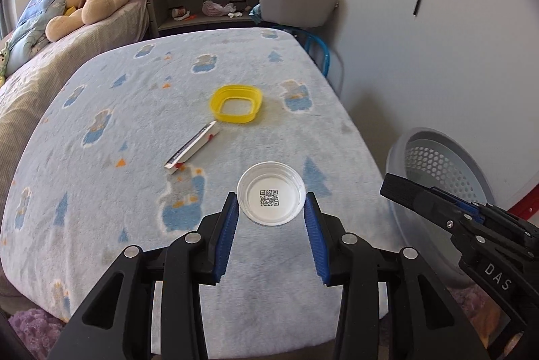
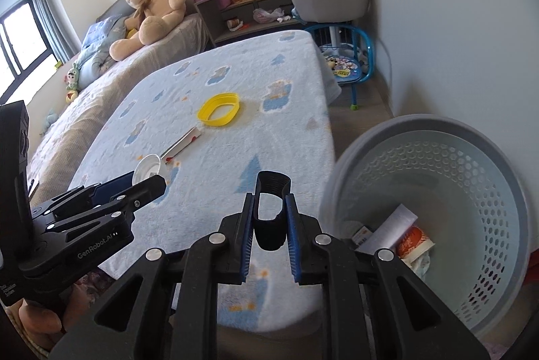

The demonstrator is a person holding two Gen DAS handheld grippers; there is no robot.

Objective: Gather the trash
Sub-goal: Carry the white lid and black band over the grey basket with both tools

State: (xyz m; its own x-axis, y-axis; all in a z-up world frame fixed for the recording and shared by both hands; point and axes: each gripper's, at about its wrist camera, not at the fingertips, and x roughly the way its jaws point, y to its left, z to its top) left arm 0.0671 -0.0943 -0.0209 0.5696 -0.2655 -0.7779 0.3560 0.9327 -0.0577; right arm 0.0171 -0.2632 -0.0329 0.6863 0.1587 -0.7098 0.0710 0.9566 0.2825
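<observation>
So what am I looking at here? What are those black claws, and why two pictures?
They are two hand-held grippers, not a robot: a person holds one in each hand, and each carries a wide-angle camera looking out along its fingers. One picture is from the left gripper, the other from the right gripper. The left one is clamped on a white lid with a square code printed inside. The right one is shut on a small black piece. A table under a blue blanket still has a yellow ring and a flat box on it. Beside it stands a grey basket with some trash already inside.
</observation>
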